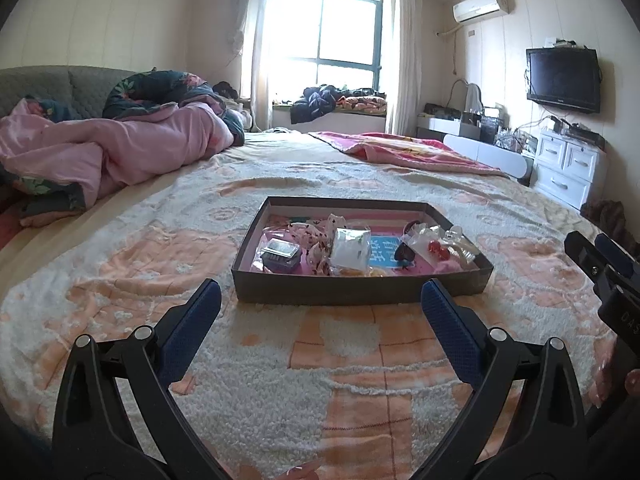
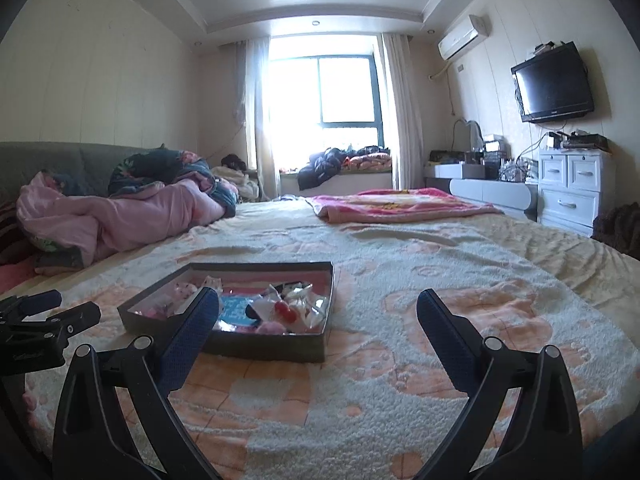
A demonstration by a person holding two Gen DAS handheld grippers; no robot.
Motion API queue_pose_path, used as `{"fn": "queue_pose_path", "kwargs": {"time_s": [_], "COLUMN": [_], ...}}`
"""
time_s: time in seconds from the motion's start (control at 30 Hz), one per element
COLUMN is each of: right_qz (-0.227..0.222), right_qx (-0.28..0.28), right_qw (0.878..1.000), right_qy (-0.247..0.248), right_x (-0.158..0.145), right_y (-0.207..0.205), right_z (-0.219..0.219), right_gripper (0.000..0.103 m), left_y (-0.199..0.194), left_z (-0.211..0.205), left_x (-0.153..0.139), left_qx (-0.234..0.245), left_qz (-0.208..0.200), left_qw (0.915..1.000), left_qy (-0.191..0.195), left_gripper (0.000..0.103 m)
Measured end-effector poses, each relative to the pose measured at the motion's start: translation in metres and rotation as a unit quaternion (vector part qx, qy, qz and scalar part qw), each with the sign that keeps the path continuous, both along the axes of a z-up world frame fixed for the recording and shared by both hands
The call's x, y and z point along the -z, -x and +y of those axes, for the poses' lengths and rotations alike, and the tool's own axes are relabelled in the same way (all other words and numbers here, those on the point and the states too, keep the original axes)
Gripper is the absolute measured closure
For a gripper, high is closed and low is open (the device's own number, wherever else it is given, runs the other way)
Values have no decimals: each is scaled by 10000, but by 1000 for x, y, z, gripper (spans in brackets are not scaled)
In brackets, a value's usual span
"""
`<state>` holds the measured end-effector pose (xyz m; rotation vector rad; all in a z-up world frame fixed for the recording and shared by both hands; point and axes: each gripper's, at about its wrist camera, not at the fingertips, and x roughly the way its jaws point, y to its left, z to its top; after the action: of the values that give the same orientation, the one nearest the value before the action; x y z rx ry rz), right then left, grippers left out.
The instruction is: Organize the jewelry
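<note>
A shallow dark tray (image 1: 362, 294) sits on the bed (image 1: 120, 280) in the middle of the left wrist view, and every small item in sight lies inside it: a small dark box (image 1: 280, 258) at its left, a patterned cloth piece (image 1: 316, 240), a white packet (image 1: 352, 248), clear bags with two red beads (image 1: 436, 249) at its right; nothing loose shows on the blanket around it. That fits either a pile waiting to be sorted or pieces already gathered in; the heap looks jumbled rather than laid out, so sorting may remain.

The left gripper (image 1: 320, 300) is spread wide and holds nothing, low centre of its frame, just short of the tray; the right gripper (image 2: 318, 312) is likewise released and bare, the tray to its left.

The bags' contents are glare-washed, perhaps earrings; in the right wrist view a finger (image 2: 196, 324) covers the tray's left part.
</note>
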<state>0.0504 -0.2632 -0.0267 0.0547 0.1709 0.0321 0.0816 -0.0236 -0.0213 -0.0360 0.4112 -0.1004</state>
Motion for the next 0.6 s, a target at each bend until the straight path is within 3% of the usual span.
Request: {"fn": "queue_pose_path", "kwargs": {"time_s": [0.6], "right_qz": [143], "right_qx": [-146], "right_qw": [9998], "right_qy": [47], "right_x": [1], "right_y": [-4], "right_z": [6], "right_gripper": [6], "left_y": [-1], "left_z": [-1], "left_x": [1], "left_qx": [12], "left_qz": [36], "left_qw": [10000], "left_qy": [4], "left_gripper": [11]}}
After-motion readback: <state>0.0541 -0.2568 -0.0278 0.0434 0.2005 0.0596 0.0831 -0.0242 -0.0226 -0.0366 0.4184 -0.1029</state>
